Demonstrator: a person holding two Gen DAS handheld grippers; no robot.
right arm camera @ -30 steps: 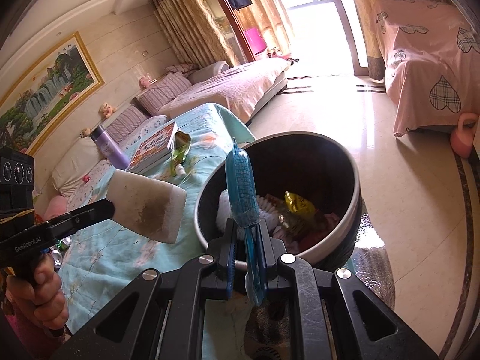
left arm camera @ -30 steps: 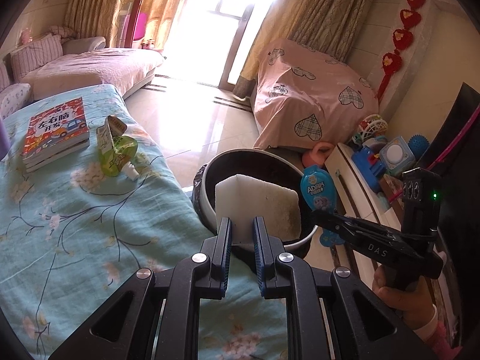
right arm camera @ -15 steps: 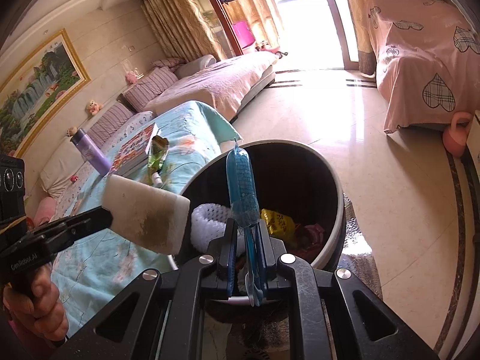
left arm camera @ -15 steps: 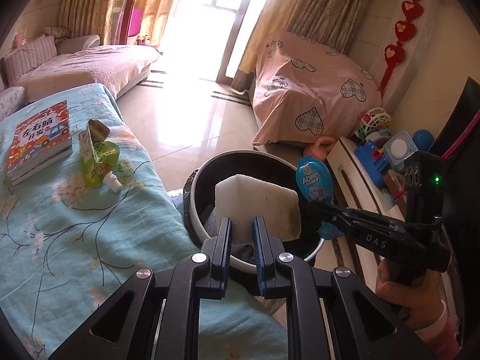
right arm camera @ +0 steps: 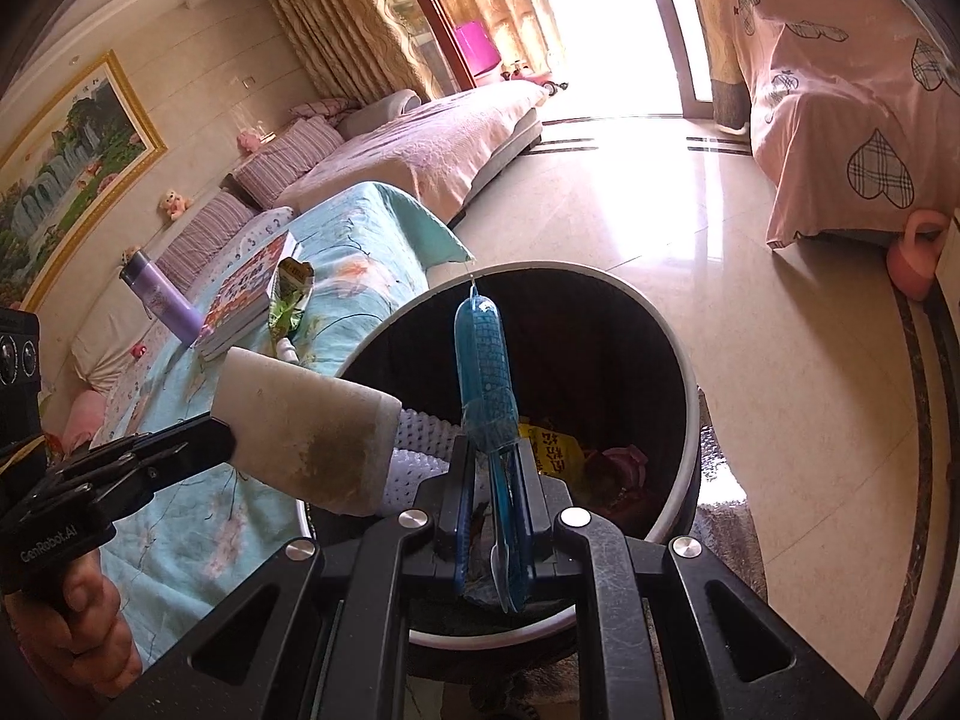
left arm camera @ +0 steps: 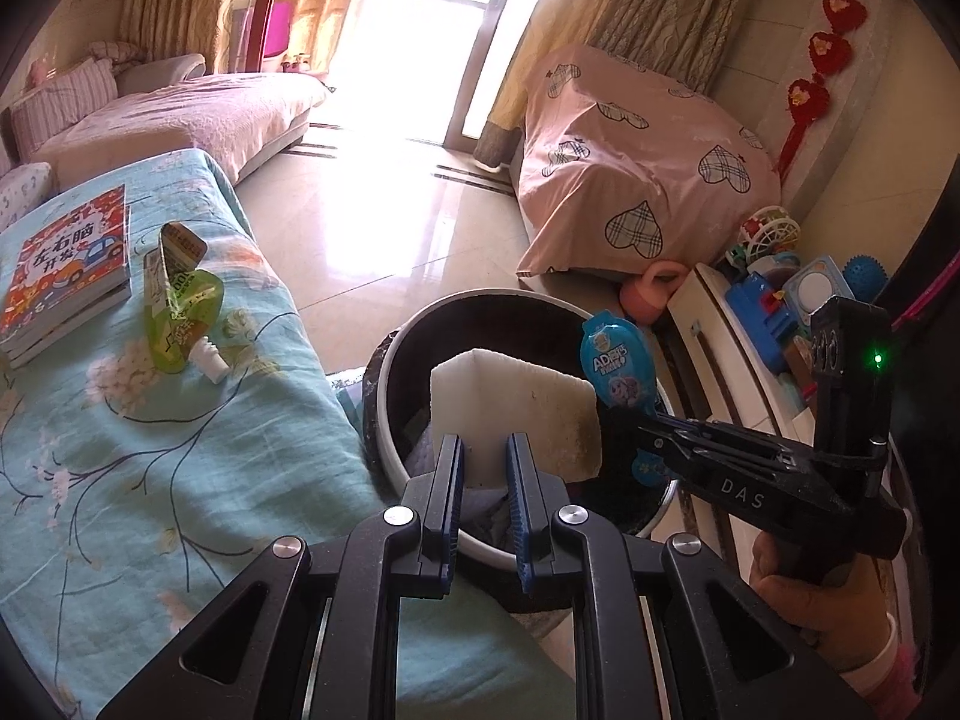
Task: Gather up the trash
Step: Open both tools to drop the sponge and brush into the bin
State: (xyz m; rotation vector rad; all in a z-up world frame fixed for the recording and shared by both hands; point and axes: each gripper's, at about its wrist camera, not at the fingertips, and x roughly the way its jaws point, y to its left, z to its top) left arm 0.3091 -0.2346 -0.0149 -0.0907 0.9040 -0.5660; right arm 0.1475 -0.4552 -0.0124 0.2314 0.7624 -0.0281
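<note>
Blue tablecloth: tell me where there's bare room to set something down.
The tablecloth is bare in front of the green pouch, up to the trash bin. It is crowded at the far end, where the book, pouch and purple bottle sit.

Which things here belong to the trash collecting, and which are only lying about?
Belong to the job:
- white sponge block, held in left gripper
- blue wrapper, held in right gripper
- trash bin
- green pouch on the bedspread

Lying about:
- book
- purple bottle
- toys
</note>
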